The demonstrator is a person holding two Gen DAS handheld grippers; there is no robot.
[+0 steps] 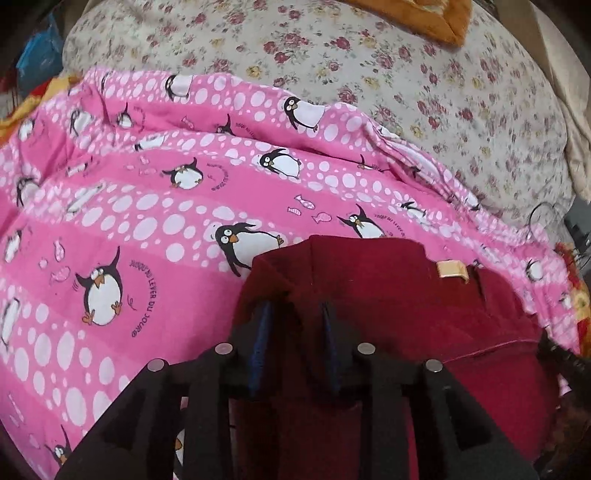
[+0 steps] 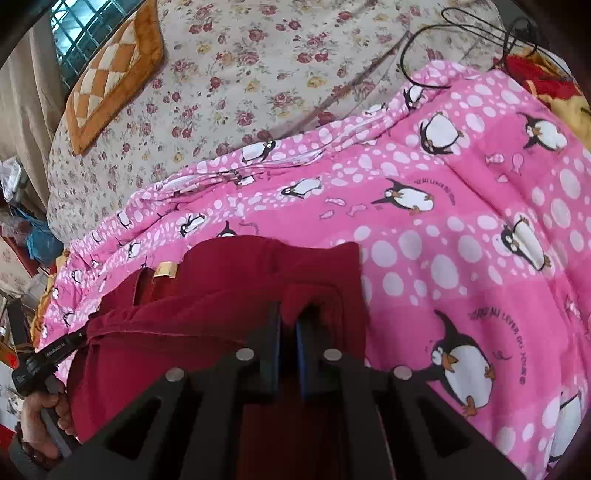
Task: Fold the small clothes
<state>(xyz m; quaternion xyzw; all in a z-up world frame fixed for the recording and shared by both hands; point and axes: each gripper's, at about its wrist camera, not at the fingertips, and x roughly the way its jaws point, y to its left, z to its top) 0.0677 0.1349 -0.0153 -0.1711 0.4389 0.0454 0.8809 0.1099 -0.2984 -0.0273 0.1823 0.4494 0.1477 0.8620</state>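
A dark red garment (image 1: 388,295) with a gold tag (image 1: 451,270) lies on a pink penguin-print blanket (image 1: 129,221). My left gripper (image 1: 297,306) has its jaws a little apart with red cloth bunched between and over the fingertips. In the right wrist view the same garment (image 2: 221,295) and its tag (image 2: 166,269) show. My right gripper (image 2: 290,317) is closed to a narrow gap with a fold of the garment's right edge pinched between the blue pads. The left gripper's body (image 2: 44,354) and the hand holding it appear at the left edge.
The blanket (image 2: 461,221) covers a bed with a floral sheet (image 2: 258,74). An orange checked cushion (image 2: 110,81) lies at the back. A black cable (image 2: 461,33) loops at the far right of the bed. Clutter stands beside the bed on the left.
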